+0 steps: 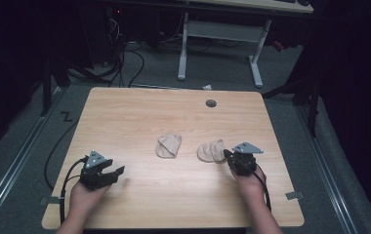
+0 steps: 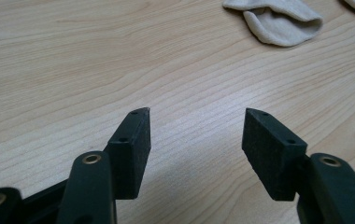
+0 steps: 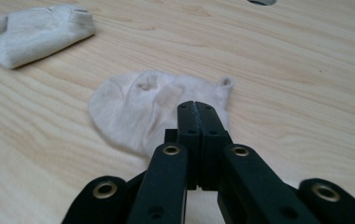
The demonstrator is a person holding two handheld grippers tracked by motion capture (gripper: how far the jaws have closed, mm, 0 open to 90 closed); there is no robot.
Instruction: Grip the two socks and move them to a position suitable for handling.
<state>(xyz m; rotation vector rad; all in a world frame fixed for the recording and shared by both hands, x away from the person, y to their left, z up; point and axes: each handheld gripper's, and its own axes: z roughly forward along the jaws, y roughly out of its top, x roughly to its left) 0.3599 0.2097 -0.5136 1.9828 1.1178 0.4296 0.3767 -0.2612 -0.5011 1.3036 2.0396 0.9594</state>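
High view: I have two small beige socks mid-table, the left sock point(image 1: 168, 145) well apart from my idle left gripper point(image 1: 117, 171) and the right sock point(image 1: 211, 150) touching my right gripper point(image 1: 227, 154). Left gripper view: the jaws stand wide over bare table point(image 2: 73, 70). Right gripper view: the jaws are fully closed at the right sock's near edge, though I cannot tell if fabric is pinched; it looks light, limp and crease-prone, so I would grip its cuff hem.

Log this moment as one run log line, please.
left gripper: open, over bare wooden table | right gripper: shut at near beige ankle sock, grip unclear | second beige sock: untouched
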